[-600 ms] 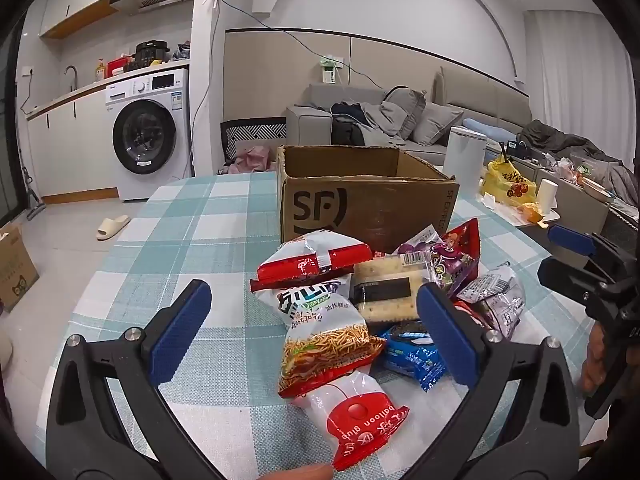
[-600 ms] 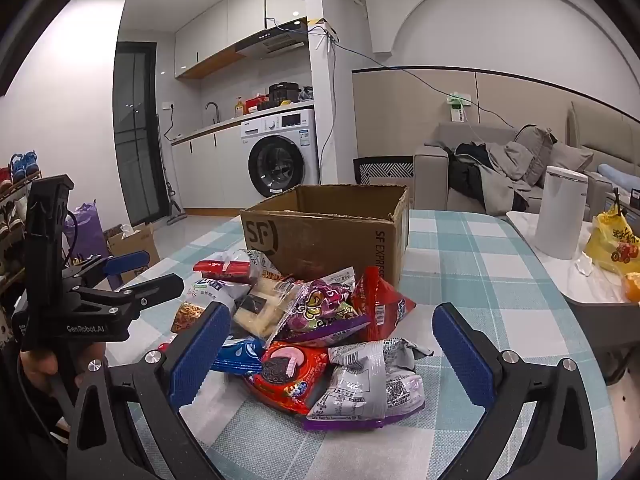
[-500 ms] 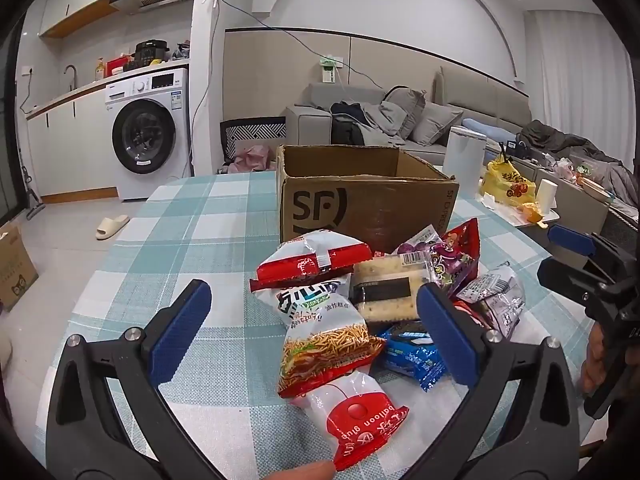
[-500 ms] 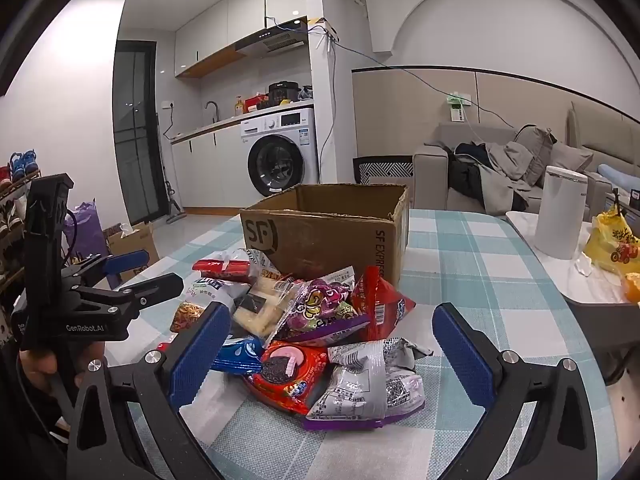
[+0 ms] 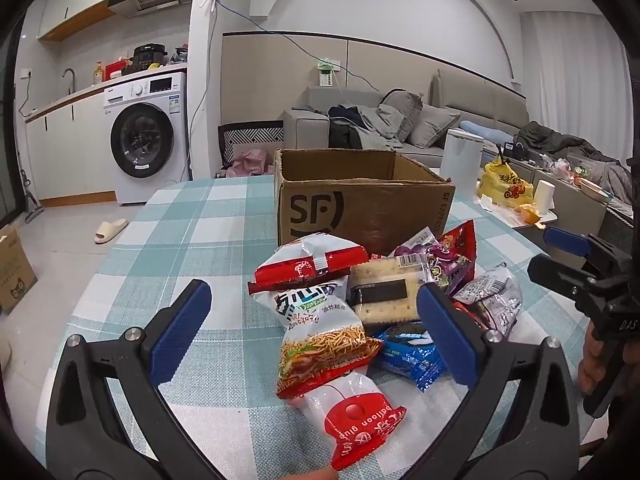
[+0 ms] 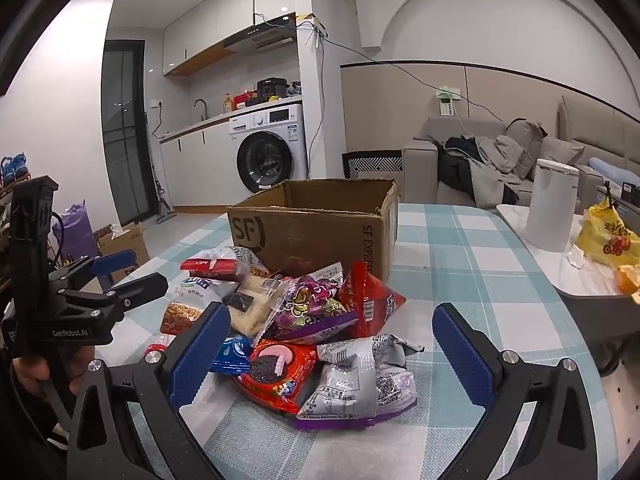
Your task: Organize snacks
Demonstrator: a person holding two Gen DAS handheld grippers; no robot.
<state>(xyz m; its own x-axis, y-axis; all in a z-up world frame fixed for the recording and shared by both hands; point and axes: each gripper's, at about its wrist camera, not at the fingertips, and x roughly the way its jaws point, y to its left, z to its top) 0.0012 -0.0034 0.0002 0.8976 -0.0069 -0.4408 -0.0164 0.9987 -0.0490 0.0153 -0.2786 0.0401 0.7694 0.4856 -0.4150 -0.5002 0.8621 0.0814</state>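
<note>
A heap of snack packets lies on the checked tablecloth in front of an open cardboard box [image 5: 360,208] [image 6: 308,236]. In the left wrist view I see a noodle-snack bag [image 5: 320,332], a red-and-white gum packet [image 5: 352,420], a cracker pack [image 5: 384,296] and a blue cookie pack [image 5: 412,356]. My left gripper [image 5: 316,332] hangs open just before this pile, holding nothing. In the right wrist view a grey-purple bag [image 6: 360,384], a red cookie packet [image 6: 276,376] and a purple candy bag [image 6: 312,308] lie nearest. My right gripper [image 6: 332,352] is open above them, empty.
The table [image 5: 192,224] has bare cloth to the left of the box. A white canister [image 6: 552,204] and a yellow bag [image 6: 608,236] stand on a side surface at the right. A washing machine [image 5: 148,140] and a sofa [image 5: 400,120] are behind.
</note>
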